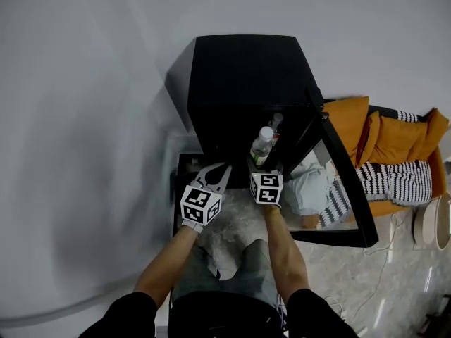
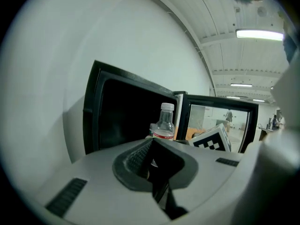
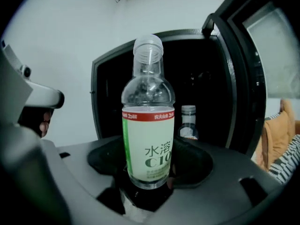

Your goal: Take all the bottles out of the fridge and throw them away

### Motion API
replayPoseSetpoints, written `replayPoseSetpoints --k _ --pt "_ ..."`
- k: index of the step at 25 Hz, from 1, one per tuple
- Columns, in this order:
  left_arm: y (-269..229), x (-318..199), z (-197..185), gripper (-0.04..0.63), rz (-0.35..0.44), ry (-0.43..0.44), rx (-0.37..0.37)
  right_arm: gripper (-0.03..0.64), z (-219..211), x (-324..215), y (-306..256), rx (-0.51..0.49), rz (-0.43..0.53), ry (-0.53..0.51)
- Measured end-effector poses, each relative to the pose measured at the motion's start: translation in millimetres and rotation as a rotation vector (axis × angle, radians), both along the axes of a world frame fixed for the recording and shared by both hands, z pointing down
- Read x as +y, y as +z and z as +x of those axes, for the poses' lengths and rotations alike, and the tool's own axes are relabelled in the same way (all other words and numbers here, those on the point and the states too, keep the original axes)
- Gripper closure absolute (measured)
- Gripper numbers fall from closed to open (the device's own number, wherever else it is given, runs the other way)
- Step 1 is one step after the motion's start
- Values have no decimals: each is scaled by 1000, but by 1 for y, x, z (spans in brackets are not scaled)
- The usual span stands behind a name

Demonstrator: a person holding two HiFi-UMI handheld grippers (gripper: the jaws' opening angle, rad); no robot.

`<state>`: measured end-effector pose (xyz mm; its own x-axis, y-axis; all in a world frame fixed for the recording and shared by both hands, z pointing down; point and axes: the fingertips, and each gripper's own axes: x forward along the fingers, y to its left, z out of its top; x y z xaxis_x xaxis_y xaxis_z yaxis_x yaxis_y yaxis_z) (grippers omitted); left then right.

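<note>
You've got a clear plastic bottle (image 3: 148,125) with a whitish cap, a pale green label and a red band on top, standing upright, clamped at its base in your right gripper (image 3: 147,184) just in front of the black fridge (image 1: 239,83). A second bottle (image 3: 188,123), clear and capped, stands upright inside the fridge on the side by its open glass door (image 1: 347,189).

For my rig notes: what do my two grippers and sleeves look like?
The left gripper and right gripper are pale grey, dark around the tongs, each carrying a cube of black-and-white square markers. The sleeves are short and black; no cables show.
</note>
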<state>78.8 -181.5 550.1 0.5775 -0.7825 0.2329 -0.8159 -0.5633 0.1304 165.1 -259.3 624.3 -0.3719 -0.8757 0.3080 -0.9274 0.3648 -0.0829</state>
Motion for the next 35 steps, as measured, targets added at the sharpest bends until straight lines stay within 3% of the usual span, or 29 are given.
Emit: replayPoseSetpoints --k 11,23,30,35 --pt "-139 23 10 589 -26 -29 23 308 28 61 -155 18 -7 -17" --pt "-182 36 16 589 -2 -53 57 308 41 89 -205 37 4 -62" --pt "-191 42 -24 589 19 -143 49 308 9 83 -217 49 24 -148" --pt "-196 57 -74 589 37 -247 47 308 -45 85 -221 43 43 -247"
